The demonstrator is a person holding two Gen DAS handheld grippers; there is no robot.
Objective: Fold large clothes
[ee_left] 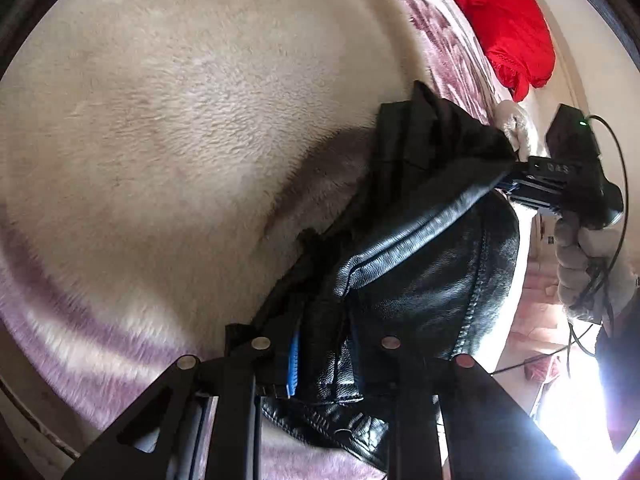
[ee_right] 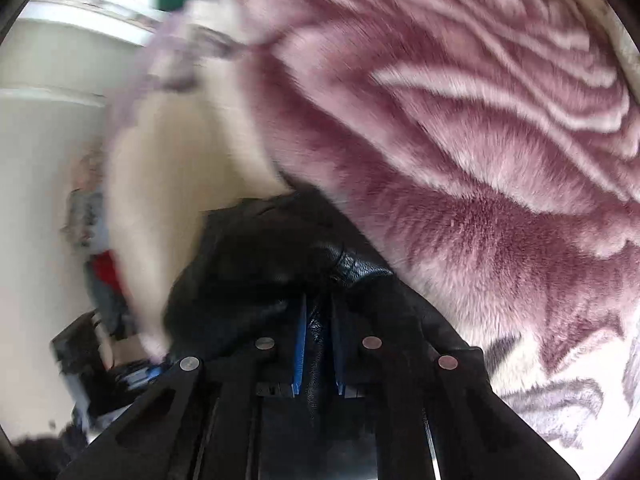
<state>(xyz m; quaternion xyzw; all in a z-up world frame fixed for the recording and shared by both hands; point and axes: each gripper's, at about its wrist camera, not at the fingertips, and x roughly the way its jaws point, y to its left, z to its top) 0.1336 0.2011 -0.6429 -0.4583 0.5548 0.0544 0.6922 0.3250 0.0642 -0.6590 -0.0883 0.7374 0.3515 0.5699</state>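
Observation:
A black leather jacket (ee_left: 424,264) hangs stretched between my two grippers above a fluffy cream and purple blanket (ee_left: 180,120). My left gripper (ee_left: 324,360) is shut on one edge of the jacket at the bottom of the left wrist view. My right gripper (ee_left: 508,184), held by a gloved hand, is shut on the far edge of the jacket at the right. In the right wrist view the right gripper (ee_right: 318,344) pinches black leather (ee_right: 256,264) between its blue pads (ee_right: 300,340), over the purple-patterned blanket (ee_right: 480,160).
A red garment (ee_left: 508,20) lies on the blanket at the far upper right. A bright window glares at the lower right of the left wrist view. A pale wall (ee_right: 48,160) and blurred clutter (ee_right: 104,280) show at the left of the right wrist view.

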